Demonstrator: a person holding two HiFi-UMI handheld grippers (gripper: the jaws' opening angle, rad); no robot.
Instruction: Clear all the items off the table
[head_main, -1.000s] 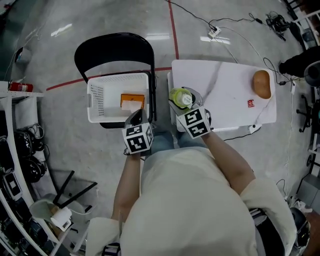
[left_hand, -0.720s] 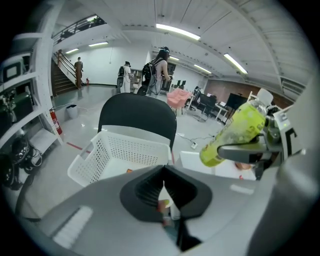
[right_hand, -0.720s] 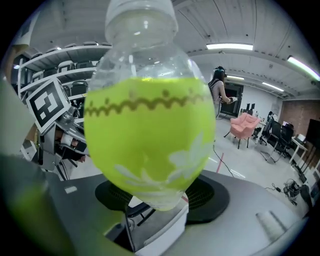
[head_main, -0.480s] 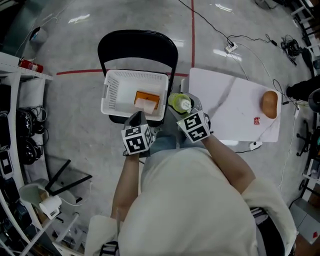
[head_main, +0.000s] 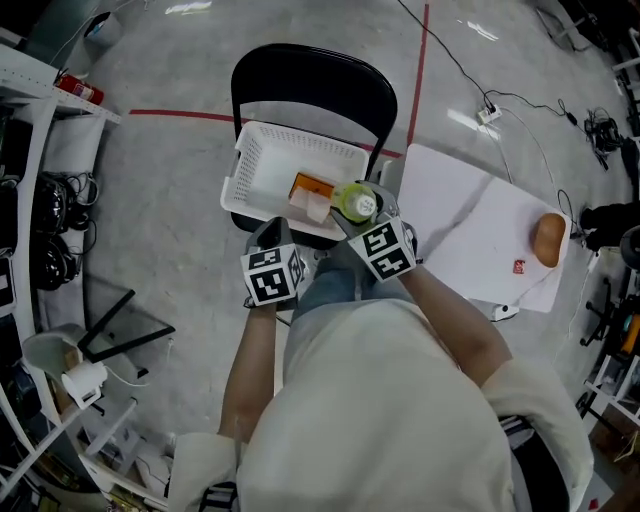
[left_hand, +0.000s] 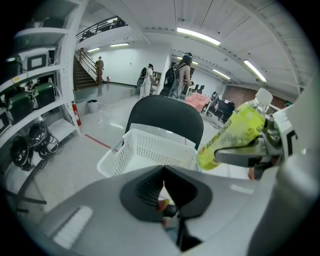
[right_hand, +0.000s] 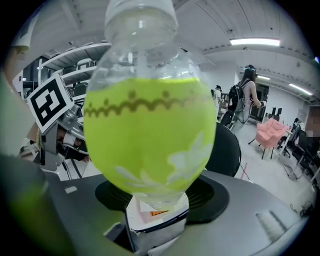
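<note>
Table (head_main: 460, 220), white, at the right centre of the head view, is partly cleared: two items are left on its far right end, a brown roll-shaped item (head_main: 548, 240) and, near it, a small red item (head_main: 518, 267) too small to identify. Black chair (head_main: 310, 85) stands at upper centre, beside the table's left end, and carries a white perforated basket (head_main: 262, 165). The basket already holds an orange packet (head_main: 312, 186) with a pale item against it. A yellow-green bottle (head_main: 354, 201), capped and mostly full, sits at the basket's right near corner, off the table and clear of the basket floor. The right gripper (head_main: 364, 214) has it clamped, jaws spread wide around the bottle body. The left gripper (head_main: 270, 236), at frame centre just left of the right one, has its jaws pressed together with nothing between them. Assessment: the bottle's transfer is nearly done, with release into the basket outstanding; two table items then remain to be collected.
</note>
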